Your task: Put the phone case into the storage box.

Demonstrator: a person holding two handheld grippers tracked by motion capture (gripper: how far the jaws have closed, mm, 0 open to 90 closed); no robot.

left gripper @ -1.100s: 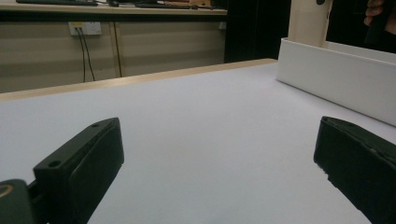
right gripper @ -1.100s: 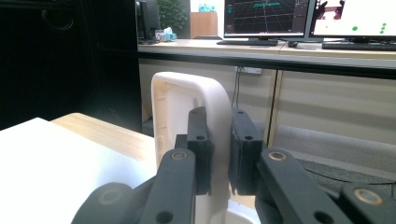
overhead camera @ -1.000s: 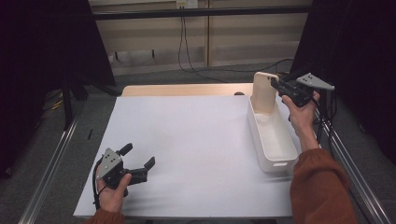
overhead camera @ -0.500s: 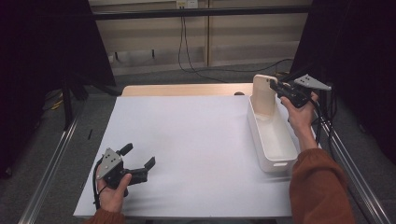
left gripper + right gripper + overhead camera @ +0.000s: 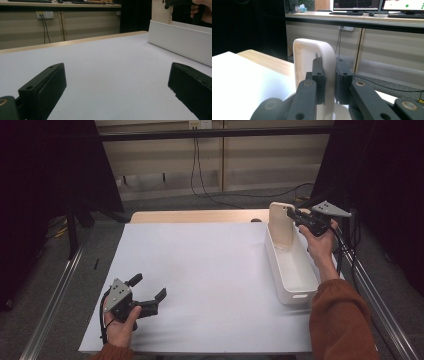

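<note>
At the near left of the white table, the left gripper rested with its jaws wide and empty. At the far right, the right gripper clamped the cream lid, upright in the white bin.
</note>
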